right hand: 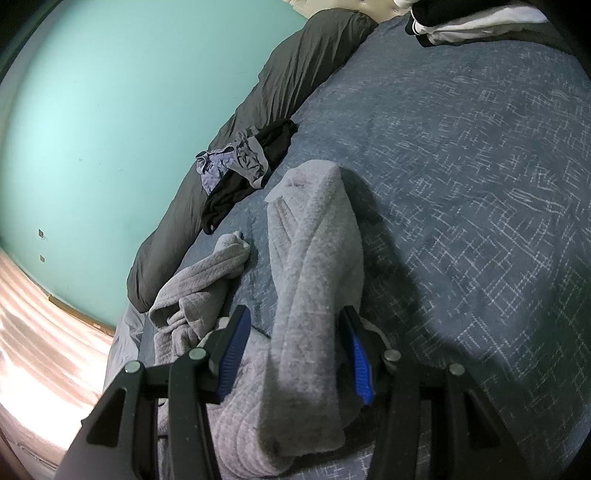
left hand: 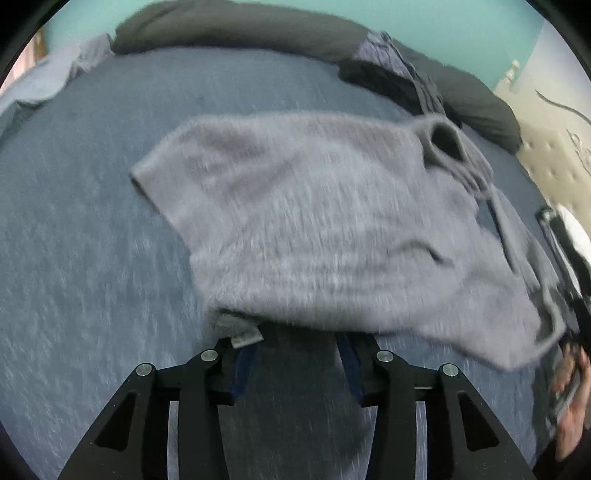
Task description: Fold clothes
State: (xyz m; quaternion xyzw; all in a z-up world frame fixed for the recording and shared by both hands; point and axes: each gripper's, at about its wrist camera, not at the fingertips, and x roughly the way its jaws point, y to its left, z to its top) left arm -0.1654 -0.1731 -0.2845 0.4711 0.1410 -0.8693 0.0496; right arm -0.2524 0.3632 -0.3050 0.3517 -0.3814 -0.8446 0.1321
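Observation:
A fuzzy grey sweater (left hand: 314, 229) lies spread on the blue patterned bedspread (left hand: 81, 236), neck opening at the far right. My left gripper (left hand: 297, 354) is open, its jaws at the sweater's near edge, with a label corner by the left finger. In the right wrist view a folded band of the same sweater (right hand: 314, 280) runs between the fingers of my right gripper (right hand: 295, 354), which is open around it. A sleeve (right hand: 207, 280) lies bunched to the left.
A dark grey duvet (left hand: 258, 29) rolls along the far edge by the teal wall (right hand: 92, 129). Small dark and blue-grey garments (right hand: 243, 162) lie beside it. Black and white clothes (right hand: 461, 22) sit at the far corner. The other gripper and hand (left hand: 569, 332) show at right.

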